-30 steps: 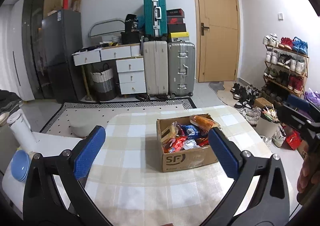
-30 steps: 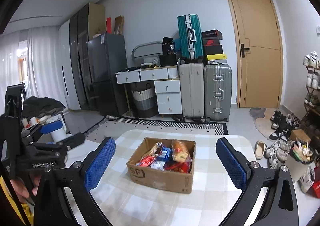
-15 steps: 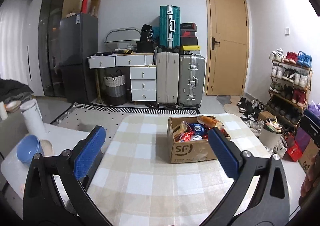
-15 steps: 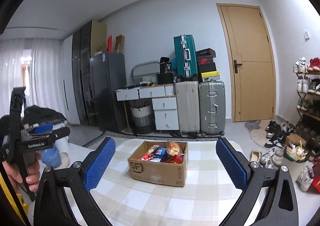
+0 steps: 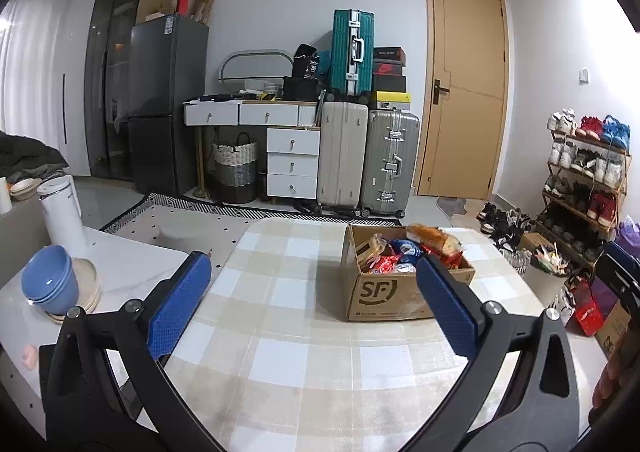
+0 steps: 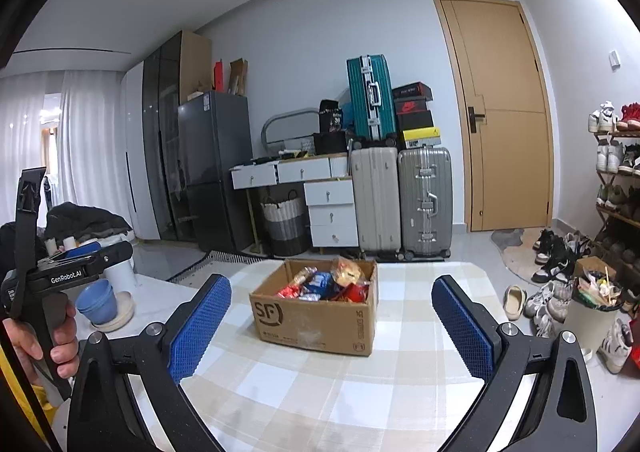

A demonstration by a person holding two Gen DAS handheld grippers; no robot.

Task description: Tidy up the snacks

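1. Left wrist view: your left gripper [image 5: 312, 302] has its jaws spread wide and empty, held above the checked desk [image 5: 304, 364]; its right pad hides a corner of the cardboard box [image 5: 384, 296] of snacks [image 5: 400, 254].
2. That box sits toward the far right of the desk, open on top; the packets are piled and overlap, so you cannot tell single items apart beyond a bread-like pack on top.
3. Your other hand [image 5: 612, 376] is cut off at the right edge here, and the tool it holds is barely seen.
4. Right wrist view: your right gripper [image 6: 330, 324] is likewise wide open and holding nothing, with the box between its pads, farther off.
5. Only this view shows your left hand [image 6: 48, 344] around the left tool's handle, and the box's second side.
6. Blue bowls [image 5: 50, 284] stand on the white side surface, left of the desk.
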